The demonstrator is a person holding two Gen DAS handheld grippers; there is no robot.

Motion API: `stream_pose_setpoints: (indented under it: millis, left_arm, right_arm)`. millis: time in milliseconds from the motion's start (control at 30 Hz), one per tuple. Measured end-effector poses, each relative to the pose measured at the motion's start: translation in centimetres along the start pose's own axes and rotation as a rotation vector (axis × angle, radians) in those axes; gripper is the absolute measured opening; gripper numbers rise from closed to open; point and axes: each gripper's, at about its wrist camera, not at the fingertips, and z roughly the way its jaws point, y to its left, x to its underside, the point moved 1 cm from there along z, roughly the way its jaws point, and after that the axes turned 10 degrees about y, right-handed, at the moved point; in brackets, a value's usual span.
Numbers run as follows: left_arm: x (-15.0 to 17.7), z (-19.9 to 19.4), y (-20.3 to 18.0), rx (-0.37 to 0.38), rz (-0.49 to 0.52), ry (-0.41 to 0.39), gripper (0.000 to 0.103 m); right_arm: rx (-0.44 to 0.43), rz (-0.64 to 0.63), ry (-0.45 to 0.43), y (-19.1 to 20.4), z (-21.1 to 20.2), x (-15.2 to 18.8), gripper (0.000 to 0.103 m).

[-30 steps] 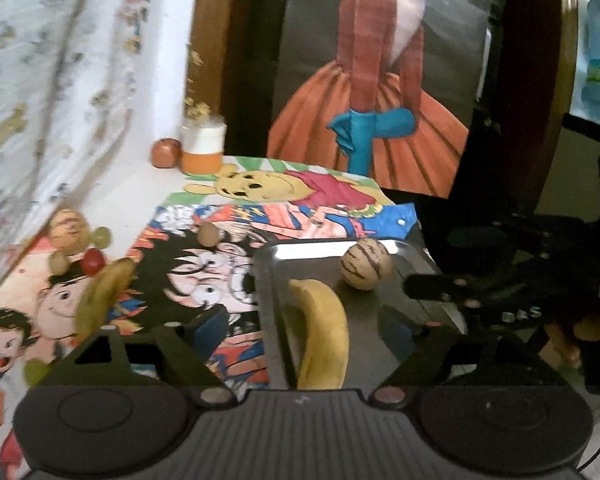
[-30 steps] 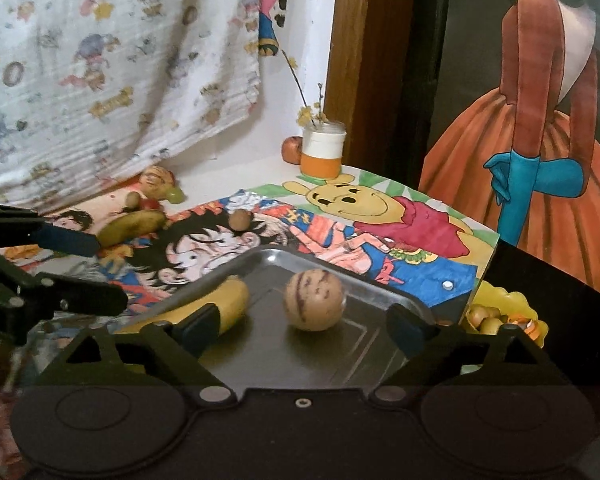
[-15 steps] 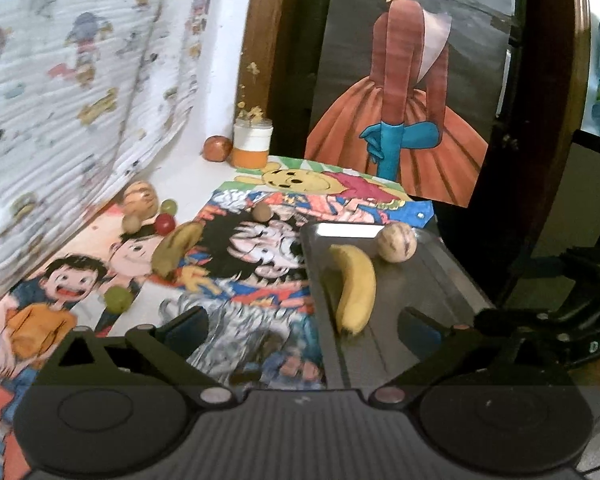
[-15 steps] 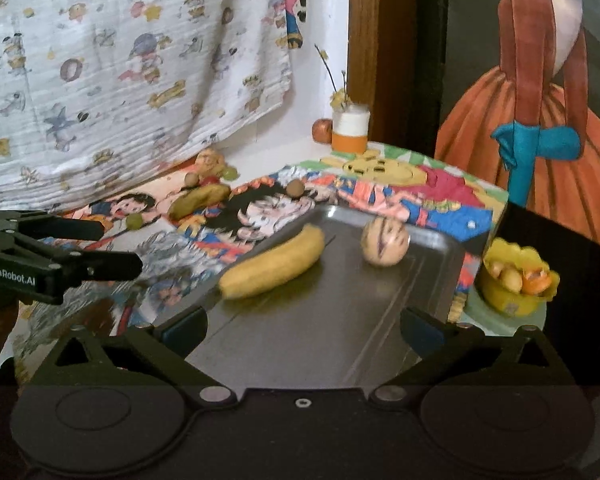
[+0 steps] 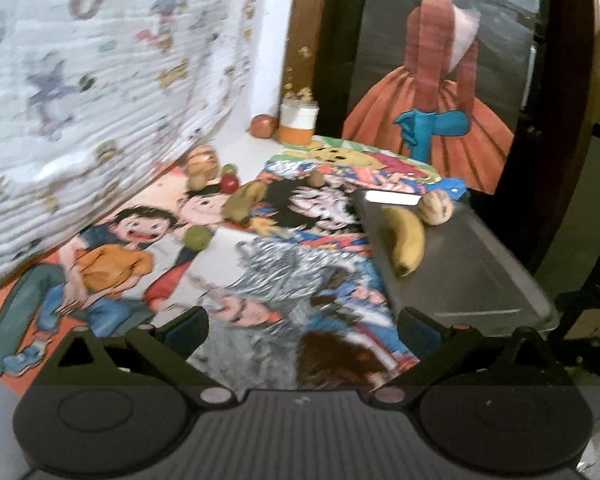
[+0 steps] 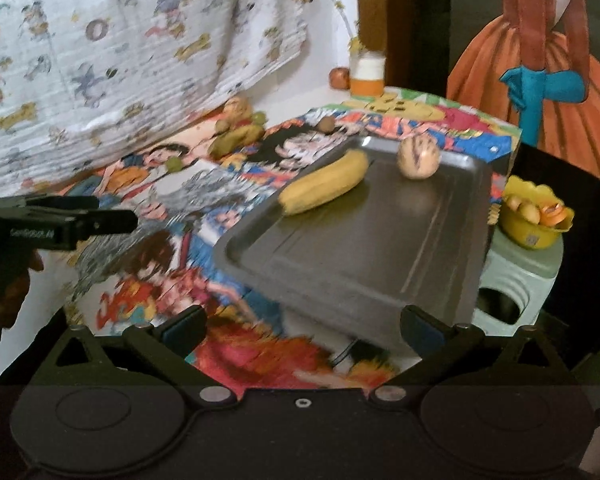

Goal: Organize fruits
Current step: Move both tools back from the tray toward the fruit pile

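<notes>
A dark metal tray [image 5: 480, 272] [image 6: 360, 248] holds a yellow banana [image 5: 406, 240] [image 6: 326, 188] and a striped round fruit [image 5: 436, 208] [image 6: 418, 157]. Loose fruits lie on the cartoon cloth near the wall: a greenish-yellow long fruit [image 5: 244, 200] [image 6: 236, 138], a small red one [image 5: 229, 183], a green one [image 5: 198, 237] [image 6: 175, 165], a brown one [image 5: 316, 178]. My left gripper [image 5: 304, 328] hangs open and empty over the cloth, left of the tray. My right gripper [image 6: 304, 328] is open and empty at the tray's near corner. The left gripper [image 6: 112, 212] also shows at the left edge.
A white and orange jar [image 5: 299, 122] [image 6: 366, 76] and a reddish fruit [image 5: 264, 126] stand at the back by the wall. A yellow bowl [image 6: 534, 236] of fruit sits on a pale green stool [image 6: 516, 280] right of the table. A patterned sheet hangs on the left.
Both grippers have drawn back from the tray, so banana and striped fruit now look farther off. Both pairs of jaws spread a little wider early on. The fruits have not moved.
</notes>
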Motion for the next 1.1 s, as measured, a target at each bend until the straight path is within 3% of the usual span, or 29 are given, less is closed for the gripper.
stream_pose_setpoints:
  millis: [267, 500, 667, 867, 1100]
  left_arm:
    - [1.3, -0.7, 3.3, -0.048, -0.037, 0.02, 0.103]
    - [1.1, -0.7, 5.2, -0.077, -0.035, 0.031, 0.103]
    - [0.3, -0.4, 6.4, -0.105, -0.021, 0.03, 0.103]
    - [-1.3, 0.3, 7.3, -0.135, 0.006, 0.017, 0.103]
    - [-3.8, 2.2, 7.6, -0.13, 0.008, -0.002, 0.103]
  right_arm:
    - [-0.029, -0.055, 0.078, 3.2, 0.6, -0.2, 0.102]
    - [-0.098, -0.078, 0.142, 5.3, 1.7, -2.6, 0.102]
    - [-0.096, -0.064, 0.153, 5.7, 2.4, -6.9, 0.102]
    - [-0.094, 0.054, 0.134, 5.2, 3.7, -14.2, 0.102]
    - [-0.162, 0.205, 0.147, 4.5, 8.8, -21.6, 0.102]
